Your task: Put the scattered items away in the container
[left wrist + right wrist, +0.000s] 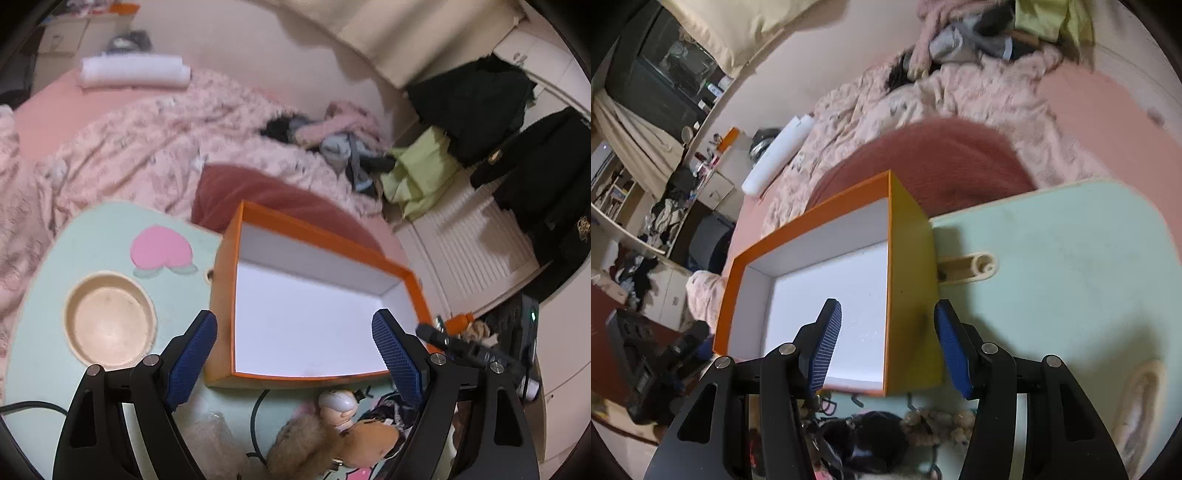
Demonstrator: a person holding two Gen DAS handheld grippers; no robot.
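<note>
An orange box (225, 280) with a white, empty inside stands on a mint green lap table (92, 240). My left gripper (295, 354) is open and empty, hovering over the box's near edge. Below it lie small items: a furry brown plush charm (306, 439), a small doll figure (338, 406) and a black cable (255, 410). In the right wrist view, my right gripper (890, 347) is open, its fingers either side of the box's right wall (912, 295). A black item (871, 439) and a beige fuzzy charm (938, 421) lie beneath it.
The table (1071, 277) sits on a bed with a pink floral duvet (140, 140) and a dark red cushion (934, 162). A round cup recess (110, 321) is at the table's left. Clothes pile (340, 136) and a white closet (472, 236) lie beyond.
</note>
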